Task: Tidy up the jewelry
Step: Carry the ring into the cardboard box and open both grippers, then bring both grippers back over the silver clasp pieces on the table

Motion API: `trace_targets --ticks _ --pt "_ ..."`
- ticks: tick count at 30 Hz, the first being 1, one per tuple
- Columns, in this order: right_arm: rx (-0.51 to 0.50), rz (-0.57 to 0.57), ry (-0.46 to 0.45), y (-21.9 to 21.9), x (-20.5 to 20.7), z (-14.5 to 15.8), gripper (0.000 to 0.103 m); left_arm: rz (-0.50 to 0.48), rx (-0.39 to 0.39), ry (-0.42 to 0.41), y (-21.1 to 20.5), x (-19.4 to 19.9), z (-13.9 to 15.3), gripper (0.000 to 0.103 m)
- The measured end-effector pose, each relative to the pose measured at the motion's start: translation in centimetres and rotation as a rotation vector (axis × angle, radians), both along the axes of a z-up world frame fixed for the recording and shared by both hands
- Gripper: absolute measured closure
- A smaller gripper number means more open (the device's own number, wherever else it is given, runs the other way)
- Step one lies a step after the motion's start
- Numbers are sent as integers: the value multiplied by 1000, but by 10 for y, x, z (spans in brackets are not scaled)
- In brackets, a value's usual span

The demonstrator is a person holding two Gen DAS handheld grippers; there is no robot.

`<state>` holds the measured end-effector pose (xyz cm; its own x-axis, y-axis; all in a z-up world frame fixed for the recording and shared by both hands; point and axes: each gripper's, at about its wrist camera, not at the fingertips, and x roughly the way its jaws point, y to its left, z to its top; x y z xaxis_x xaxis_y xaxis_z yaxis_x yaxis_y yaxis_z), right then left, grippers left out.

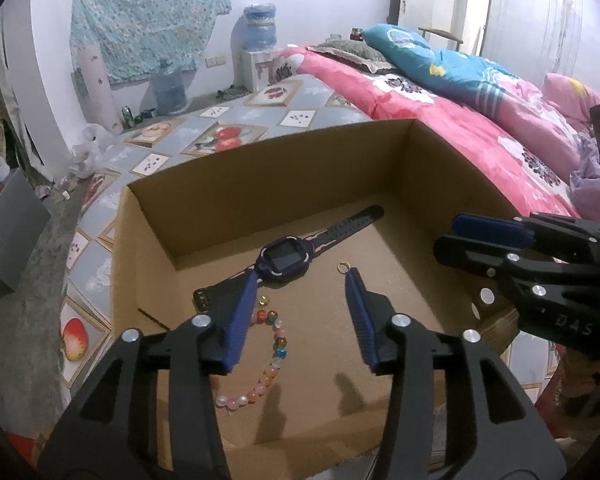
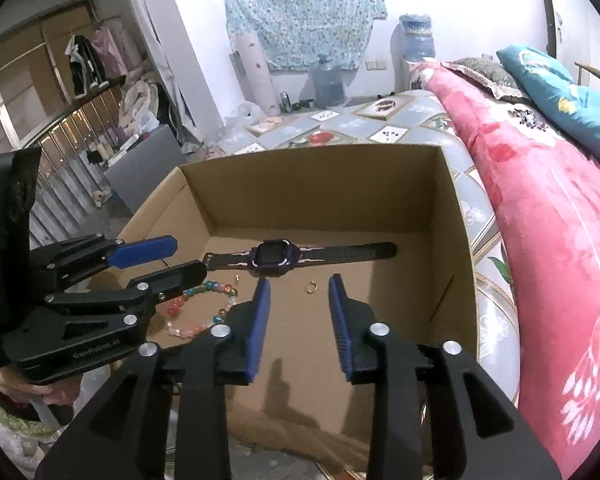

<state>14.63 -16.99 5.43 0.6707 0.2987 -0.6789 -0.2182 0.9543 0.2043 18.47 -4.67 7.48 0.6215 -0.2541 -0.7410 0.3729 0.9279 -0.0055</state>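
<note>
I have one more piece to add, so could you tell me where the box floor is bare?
The right half of the box floor is bare, between the gold ring and the right wall, and the near strip too. It is crowded on the left, where the bracelet lies just in front of the watch.

A home bedroom, this. There's a bed (image 1: 452,120) piled with quilts and a pillow (image 1: 428,60). Clothes (image 2: 96,56) hang on a rack, water jugs (image 1: 170,88) by the wall.
</note>
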Motion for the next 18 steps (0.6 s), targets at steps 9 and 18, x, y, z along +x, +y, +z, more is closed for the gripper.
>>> trace_targets --ticks 9,18 --pt "34 1 -35 -3 -13 10 63 23 -10 -52 9 -18 17 42" --pt "78 24 -95 -14 -31 25 62 33 -38 -93 24 -45 28 39"
